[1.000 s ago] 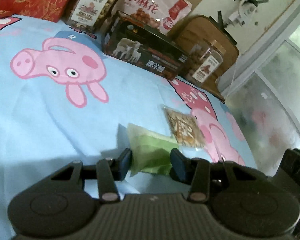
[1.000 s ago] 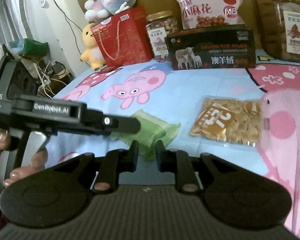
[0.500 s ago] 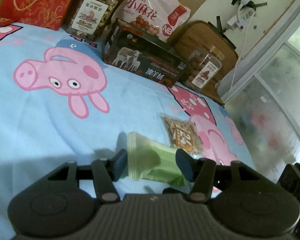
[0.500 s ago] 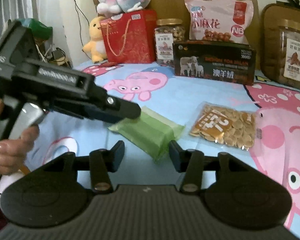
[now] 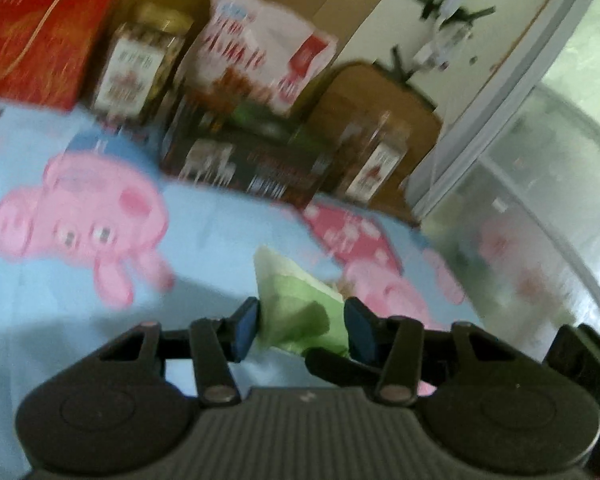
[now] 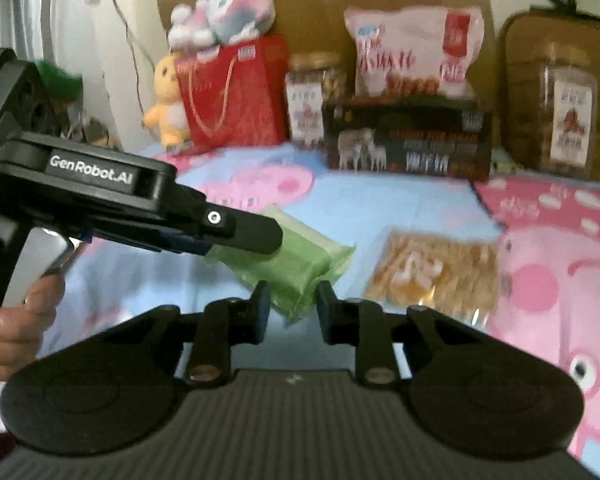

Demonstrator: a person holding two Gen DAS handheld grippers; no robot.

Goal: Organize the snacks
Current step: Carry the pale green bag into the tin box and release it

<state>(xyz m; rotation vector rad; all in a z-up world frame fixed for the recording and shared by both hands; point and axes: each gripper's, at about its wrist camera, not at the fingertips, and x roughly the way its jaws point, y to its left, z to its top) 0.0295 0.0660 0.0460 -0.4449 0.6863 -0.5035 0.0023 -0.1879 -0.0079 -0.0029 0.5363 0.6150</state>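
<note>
The left gripper [image 5: 302, 326] is closing on the green packet [image 6: 296, 266] (its end pinched between the pads). The right gripper [image 6: 290, 306] is closing too, its pads flanking the packet's near corner; contact is unclear.

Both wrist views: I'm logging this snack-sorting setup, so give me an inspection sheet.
Surface: blue cartoon-pig bedsheet.
Job's things: green packet, orange snack bag, two jars, pink bag, dark box.
Clutter: red gift bag, plush toys.
Grippers: left gripper closing, pads on the packet; right gripper closing at its corner.
Cables: wall wire.
Surroundings: glass door.
</note>
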